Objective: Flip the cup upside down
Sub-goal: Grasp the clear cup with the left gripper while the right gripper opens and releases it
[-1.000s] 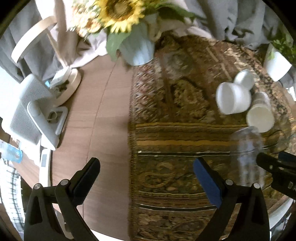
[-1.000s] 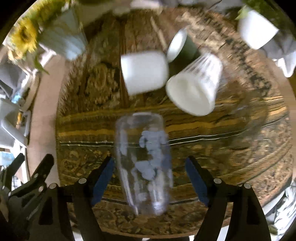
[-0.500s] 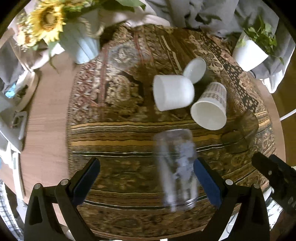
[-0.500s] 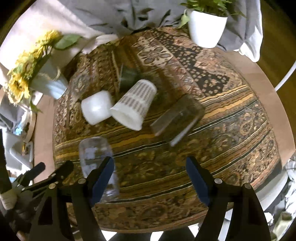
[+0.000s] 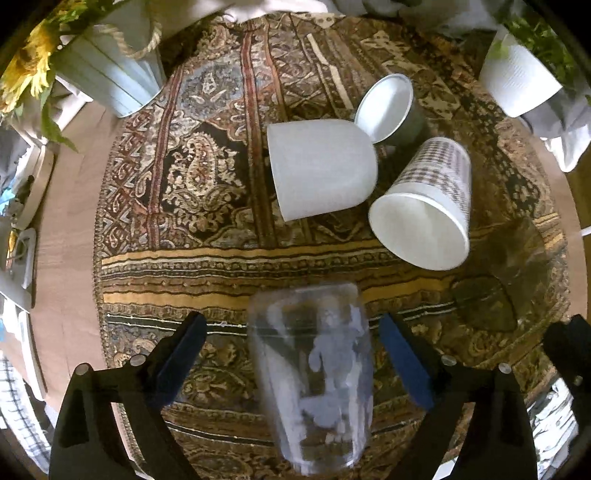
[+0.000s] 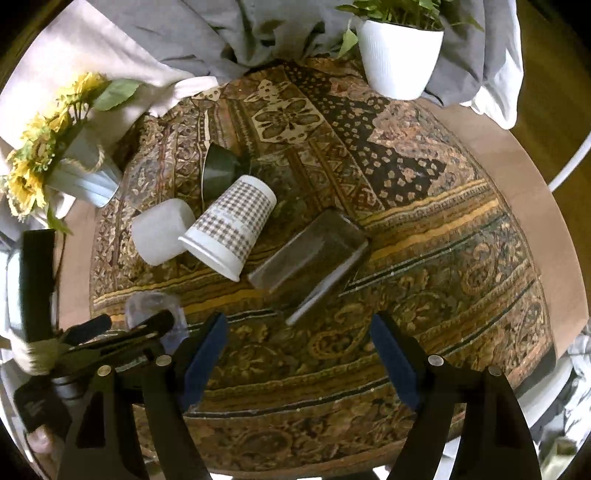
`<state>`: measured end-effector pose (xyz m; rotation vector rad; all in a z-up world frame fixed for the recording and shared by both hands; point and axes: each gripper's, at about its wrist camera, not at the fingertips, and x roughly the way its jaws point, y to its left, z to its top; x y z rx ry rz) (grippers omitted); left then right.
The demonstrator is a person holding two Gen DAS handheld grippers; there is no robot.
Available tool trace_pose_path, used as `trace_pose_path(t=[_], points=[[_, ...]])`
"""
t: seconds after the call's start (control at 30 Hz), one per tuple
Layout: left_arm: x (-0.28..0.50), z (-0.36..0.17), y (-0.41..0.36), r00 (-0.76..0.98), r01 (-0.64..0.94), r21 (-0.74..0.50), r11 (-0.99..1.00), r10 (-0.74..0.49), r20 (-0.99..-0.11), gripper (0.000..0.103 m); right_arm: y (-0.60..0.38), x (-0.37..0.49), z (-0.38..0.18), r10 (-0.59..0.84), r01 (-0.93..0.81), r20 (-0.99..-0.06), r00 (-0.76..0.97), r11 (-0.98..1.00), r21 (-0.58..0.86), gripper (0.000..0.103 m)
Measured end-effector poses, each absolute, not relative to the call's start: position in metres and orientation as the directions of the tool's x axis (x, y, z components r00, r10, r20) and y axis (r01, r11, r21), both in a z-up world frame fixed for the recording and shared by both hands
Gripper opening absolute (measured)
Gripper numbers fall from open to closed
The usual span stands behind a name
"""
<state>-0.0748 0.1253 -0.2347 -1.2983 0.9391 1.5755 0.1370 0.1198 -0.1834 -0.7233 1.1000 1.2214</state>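
A clear glass with a pale printed figure point(image 5: 314, 373) stands on the patterned cloth, between the fingers of my open left gripper point(image 5: 291, 354), which do not touch it. In the right wrist view the same glass point(image 6: 155, 306) shows at the lower left, behind the left gripper. My right gripper point(image 6: 297, 350) is open and empty, above the cloth, short of a dark tinted glass point(image 6: 310, 254) lying on its side. A frosted white cup point(image 5: 317, 170), a checked paper cup point(image 5: 428, 206) and a green cup with a white inside point(image 5: 388, 107) lie on their sides further back.
A pale vase with sunflowers point(image 5: 107, 77) stands at the back left. A white plant pot point(image 6: 399, 55) stands at the back right. The patterned cloth point(image 6: 424, 221) covers a round wooden table point(image 6: 532, 206). Grey fabric point(image 6: 229, 29) lies behind.
My left gripper has swung right and come around the clear glass. My right gripper has pulled back and turned right, away from that glass, toward the dark glass.
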Motion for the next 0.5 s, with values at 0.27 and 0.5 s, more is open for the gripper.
trace_pose_path(t=[0.27, 0.5], points=[[-0.075, -0.249, 0.132, -0.028, -0.934, -0.011, -0.356, 0.105, -0.994, 0.076, 0.127, 0.138, -0.182, 0.379, -0.971, -0.925, -0.032, 0.208, 0.119, 0.08], [-0.077, -0.251, 0.125, 0.018, -0.92, -0.061, -0.386, 0.114, -0.993, 0.072, 0.127, 0.138, -0.184, 0.376, -0.974, -0.926, -0.038, 0.194, 0.119, 0.08]])
